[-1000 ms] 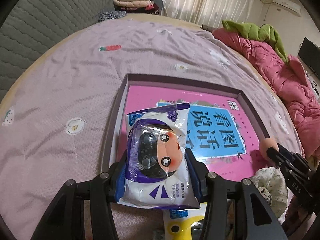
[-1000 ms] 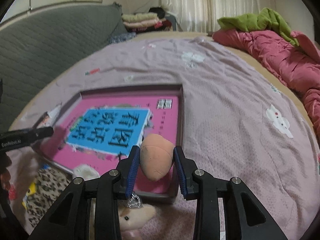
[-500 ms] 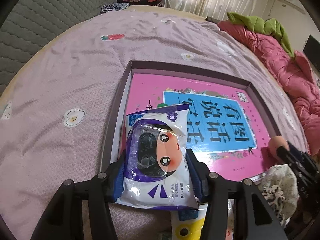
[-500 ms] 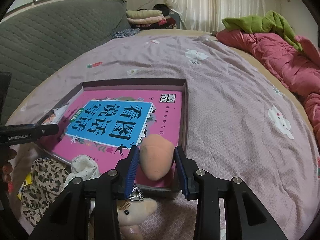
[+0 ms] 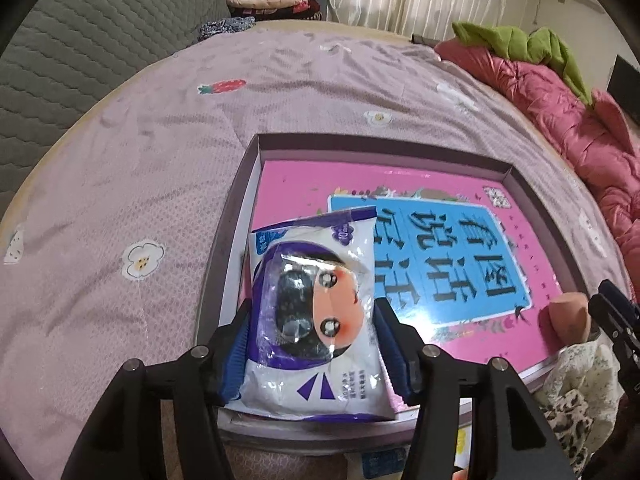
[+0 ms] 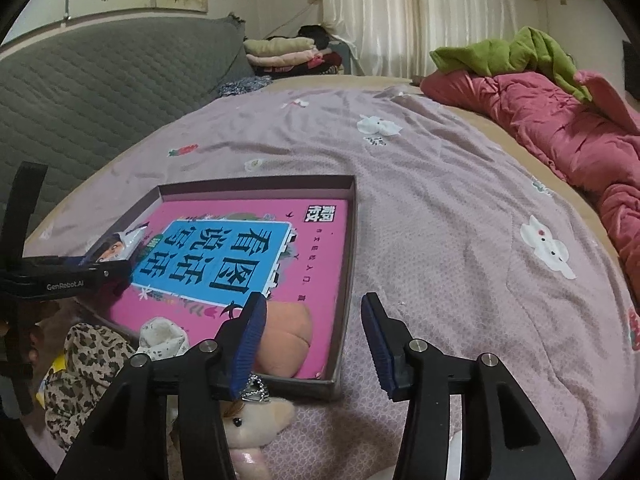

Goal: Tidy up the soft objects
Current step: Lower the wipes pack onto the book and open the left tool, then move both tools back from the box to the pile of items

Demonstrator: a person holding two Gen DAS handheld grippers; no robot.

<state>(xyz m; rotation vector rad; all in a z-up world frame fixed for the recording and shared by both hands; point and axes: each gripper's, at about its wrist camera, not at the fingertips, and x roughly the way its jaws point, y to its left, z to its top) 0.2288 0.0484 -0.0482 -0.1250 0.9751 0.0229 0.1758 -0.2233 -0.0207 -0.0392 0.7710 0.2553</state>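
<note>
**Both grippers letting go over the shallow box**

You hold a gripper in each hand above a shallow box that lies on a bed with a lilac quilt. A pink book covers the floor of the box.

Your left gripper sits over the box's near left corner, its jaws opening. The wet-wipe pack lies between them, resting on the book inside the box; the blue pads look just clear of its sides, so it seems released rather than gripped, set there to lie flat.

Your right gripper is at the box's near right corner, jaws opening and spread wide. The peach sponge rests on the book just inside that corner, touching only the left pad, no longer held.

Outside the box's near edge wait a leopard-print cloth and a plush toy, probably next to go in
</note>
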